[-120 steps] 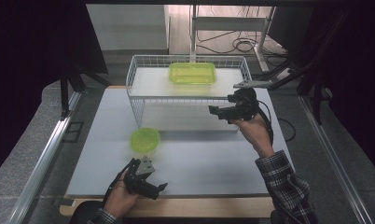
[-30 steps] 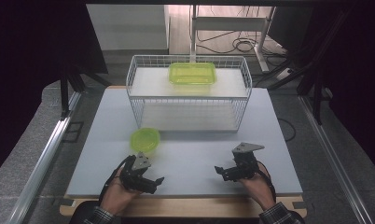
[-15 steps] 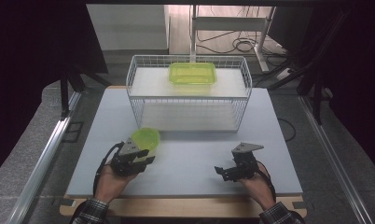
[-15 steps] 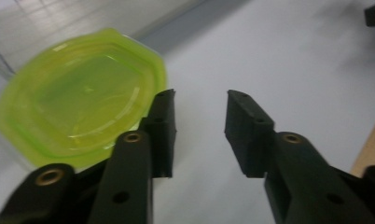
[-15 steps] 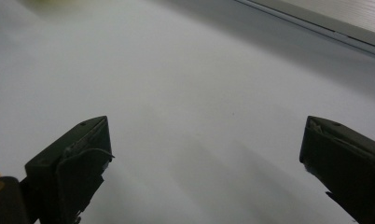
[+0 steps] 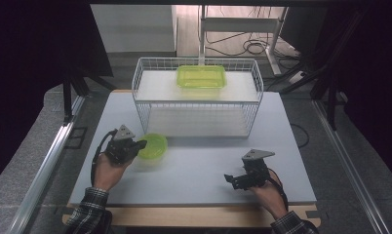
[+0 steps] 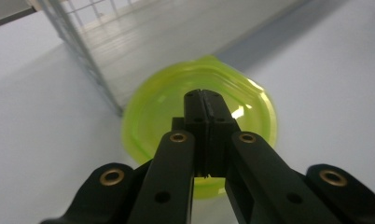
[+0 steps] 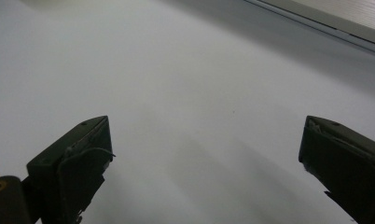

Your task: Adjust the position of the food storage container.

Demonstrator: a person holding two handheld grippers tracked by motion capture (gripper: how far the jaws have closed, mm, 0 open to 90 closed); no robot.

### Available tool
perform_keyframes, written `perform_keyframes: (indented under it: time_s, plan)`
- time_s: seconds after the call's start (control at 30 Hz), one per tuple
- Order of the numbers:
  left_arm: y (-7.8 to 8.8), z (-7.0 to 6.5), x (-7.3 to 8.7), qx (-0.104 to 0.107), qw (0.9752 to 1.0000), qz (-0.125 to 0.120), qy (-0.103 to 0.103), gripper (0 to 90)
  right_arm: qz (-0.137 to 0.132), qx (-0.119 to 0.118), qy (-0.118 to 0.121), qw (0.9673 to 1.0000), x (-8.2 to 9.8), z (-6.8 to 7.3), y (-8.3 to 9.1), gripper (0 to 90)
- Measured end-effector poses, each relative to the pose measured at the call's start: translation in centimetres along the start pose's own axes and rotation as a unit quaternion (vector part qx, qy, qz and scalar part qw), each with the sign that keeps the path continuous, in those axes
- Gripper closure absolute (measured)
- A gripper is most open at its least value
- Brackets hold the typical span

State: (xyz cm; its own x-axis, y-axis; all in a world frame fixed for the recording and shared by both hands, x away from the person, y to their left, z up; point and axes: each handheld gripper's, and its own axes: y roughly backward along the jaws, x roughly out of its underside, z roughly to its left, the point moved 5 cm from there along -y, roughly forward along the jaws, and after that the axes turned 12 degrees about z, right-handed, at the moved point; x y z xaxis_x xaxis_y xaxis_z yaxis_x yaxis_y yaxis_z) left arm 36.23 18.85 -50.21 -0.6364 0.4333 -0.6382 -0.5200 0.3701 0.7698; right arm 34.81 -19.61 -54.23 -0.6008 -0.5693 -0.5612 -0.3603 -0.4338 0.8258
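A: What is seen on the table (image 6: 194, 180)?

B: A big white wire basket (image 6: 196, 100) is set at the far side of it. A green box (image 6: 201, 76) is kept on the top shelf of the basket. A round green lid (image 6: 152, 145) is laid flat on the table, just in front of the basket's front left corner.

A: Where is the left gripper (image 6: 138, 144) held?

B: It is held just left of the green lid, with its tip right at the lid's rim. From the left gripper view (image 7: 204, 100), its jaws are seen pressed tight together over the lid (image 7: 199, 126), and they have just been closing. Nothing is seen pinched between them. Whether the lid is touched cannot be told.

A: And the right gripper (image 6: 229, 179)?

B: It is held well away from the basket, near the front edge of the table, to the right of the lid. In the right gripper view (image 8: 209, 154) its jaws are spread wide apart, and only bare table (image 8: 190, 84) is seen between them. Nothing is held by it.
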Motion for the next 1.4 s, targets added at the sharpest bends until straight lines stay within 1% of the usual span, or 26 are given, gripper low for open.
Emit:
perform_keyframes:
  time_s: [0.03, 0.07, 0.1, 0.2, 0.3, 0.37, 0.4, 0.43, 0.47, 0.57, 0.6, 0.63, 0.77, 0.83, 0.97, 1.0, 1.03, 1.37, 1.4]
  plan:
    - [0.0, 0.0, 0.0, 0.0, 1.0, 0.0, 0.0, 90.0, 0.0, 0.0, 0.0, 1.0, 0.0, 0.0, 0.0, 2.8]
    - [-0.3, 0.8, -0.1, -0.006, 1.0, 0.002, 0.007, 90.0, 0.001, 0.0, 0.0, 1.0, 0.0, 0.0, 0.0, 2.9]
    - [-0.3, 0.8, -0.1, -0.006, 1.0, 0.002, 0.007, 90.0, 0.001, 0.0, 0.0, 1.0, 0.0, 0.0, 0.0, 2.9]
    - [-0.9, 2.1, -0.2, -0.015, 0.9997, 0.004, 0.019, 90.0, 0.002, 0.001, 0.001, 1.0, 0.0, 0.0, -0.1, 2.9]
    - [-1.4, 3.0, -0.2, -0.025, 0.9993, -0.001, 0.028, 90.0, 0.004, 0.002, 0.003, 1.0, 0.1, 0.0, -0.1, 3.0]
    - [-1.6, 3.6, 0.0, -0.03, 0.9989, -0.005, 0.037, 90.0, 0.005, 0.003, 0.004, 1.0, 0.1, 0.0, -0.1, 3.1]
    - [-1.8, 4.1, 0.2, -0.032, 0.9984, -0.007, 0.046, 90.0, 0.005, 0.002, 0.002, 1.0, 0.1, 0.0, -0.1, 3.1]
    - [-1.8, 4.1, 0.2, -0.032, 0.9984, -0.007, 0.046, 90.0, 0.005, 0.002, 0.002, 1.0, 0.1, 0.0, -0.1, 3.1]
    - [-2.0, 4.3, 0.4, -0.036, 0.9981, -0.006, 0.05, 90.0, 0.004, 0.002, 0.002, 1.0, 0.1, 0.0, -0.2, 3.2]
    - [-2.7, 4.7, 0.8, -0.036, 0.9978, 0.001, 0.056, 90.0, 0.007, 0.002, 0.002, 1.0, 0.1, 0.0, -0.3, 3.3]
    - [-3.3, 4.9, 1.1, -0.033, 0.9975, 0.005, 0.062, 90.0, 0.009, 0.003, 0.003, 1.0, 0.2, 0.0, -0.3, 3.4]
    - [-3.4, 4.9, 1.2, -0.03, 0.9975, 0.006, 0.064, 90.0, 0.01, 0.002, 0.003, 0.9999, 0.2, 0.0, -0.3, 3.4]
    - [-3.7, 4.8, 1.4, -0.026, 0.9974, 0.007, 0.067, 90.0, 0.011, 0.002, 0.004, 0.9999, 0.2, 0.0, -0.4, 3.6]
    - [-3.8, 4.7, 1.4, -0.027, 0.9975, 0.01, 0.065, 90.0, 0.013, 0.001, 0.005, 0.9999, 0.2, 0.0, -0.4, 3.8]
    - [-3.9, 4.2, 1.4, -0.022, 0.9976, 0.01, 0.066, 90.0, 0.015, 0.001, 0.006, 0.9999, 0.3, 0.1, -0.5, 4.0]
    - [-3.9, 3.8, 1.4, -0.019, 0.9978, 0.01, 0.063, 90.0, 0.016, 0.0, 0.008, 0.9998, 0.3, 0.1, -0.5, 4.2]
    - [-3.9, 3.8, 1.4, -0.019, 0.9978, 0.01, 0.063, 90.0, 0.016, 0.0, 0.008, 0.9998, 0.3, 0.1, -0.5, 4.2]
    - [-4.2, 1.5, 0.9, -0.005, 0.9987, 0.013, 0.049, 90.0, 0.021, 0.002, 0.012, 0.9997, 0.3, 0.2, -0.7, 4.5]
    - [-4.3, 0.9, 0.7, 0.001, 0.9988, 0.012, 0.048, 90.0, 0.02, 0.002, 0.012, 0.9997, 0.4, 0.2, -0.6, 4.5]
